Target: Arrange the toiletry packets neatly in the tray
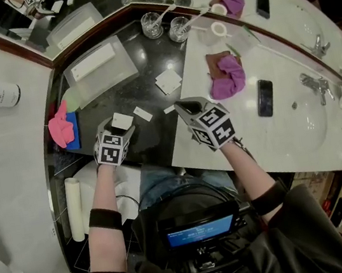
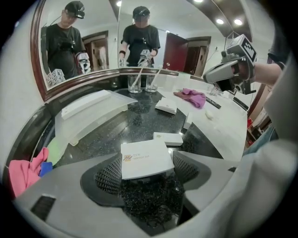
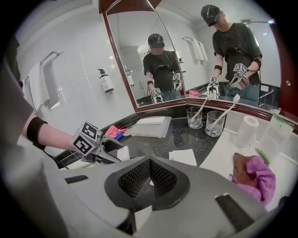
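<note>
The white packet (image 2: 143,159) is right there between the left gripper's (image 2: 147,163) fingers, which stand wide and press on its two side edges. It's held flat, face up, a little above the black counter (image 2: 139,122). Just past the fingertips a second packet (image 2: 168,138) lies on the stone, and further out beyond it a third packet (image 2: 166,106). Ahead and to the left of the fingers sits the clear tray (image 2: 93,122) with a long white box (image 2: 84,104) in it, well apart from the held packet. Out past the left finger's outer side there's a pink cloth (image 2: 25,169), and far ahead of the tips two glasses (image 2: 135,84) stand by the mirror. Over to the right gripper (image 3: 150,163): fingers pressed together, nothing between them, hanging over the edge of the white counter (image 1: 287,140), with a purple cloth (image 3: 258,179) off to the right of its fingers.
</note>
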Motion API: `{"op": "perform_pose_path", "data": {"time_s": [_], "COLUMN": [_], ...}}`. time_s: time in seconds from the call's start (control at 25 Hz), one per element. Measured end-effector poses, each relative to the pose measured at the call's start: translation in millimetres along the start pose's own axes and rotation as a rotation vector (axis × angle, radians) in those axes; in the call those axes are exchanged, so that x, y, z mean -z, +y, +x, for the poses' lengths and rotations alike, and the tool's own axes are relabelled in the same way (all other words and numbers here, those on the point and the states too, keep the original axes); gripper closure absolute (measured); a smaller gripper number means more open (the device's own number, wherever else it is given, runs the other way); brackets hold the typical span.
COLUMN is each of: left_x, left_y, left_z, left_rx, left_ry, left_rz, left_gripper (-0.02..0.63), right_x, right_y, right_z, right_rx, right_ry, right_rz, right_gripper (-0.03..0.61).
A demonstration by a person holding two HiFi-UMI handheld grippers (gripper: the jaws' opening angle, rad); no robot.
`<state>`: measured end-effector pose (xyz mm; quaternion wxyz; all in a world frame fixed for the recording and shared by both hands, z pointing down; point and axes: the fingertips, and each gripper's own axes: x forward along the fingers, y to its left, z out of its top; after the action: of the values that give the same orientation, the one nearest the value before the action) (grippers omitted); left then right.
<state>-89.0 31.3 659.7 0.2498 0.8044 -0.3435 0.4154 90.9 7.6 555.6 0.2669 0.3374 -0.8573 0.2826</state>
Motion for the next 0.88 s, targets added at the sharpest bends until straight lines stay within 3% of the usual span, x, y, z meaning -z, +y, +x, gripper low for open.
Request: {"op": "perform_pose_path", "data": {"time_s": [0.48, 0.88], "left_x": [16.0, -14.7], "left_y": [2.0, 10.5], "left_z": [11.1, -16.2], "left_rx": [-0.035, -0.101], "left_ry": [0.023, -0.086], "left_rz": [-0.033, -0.041], "left_gripper": [0.222, 0.224], "right_x": [2.7, -3.6], "right_y": [0.8, 2.9], "right_z": [-3.2, -7.8], "right_rx": [0.010, 0.011], "right_ry": [0.008, -0.003], "right_rz": [-0.004, -0.024], "right_gripper": [0.575, 0.575]}}
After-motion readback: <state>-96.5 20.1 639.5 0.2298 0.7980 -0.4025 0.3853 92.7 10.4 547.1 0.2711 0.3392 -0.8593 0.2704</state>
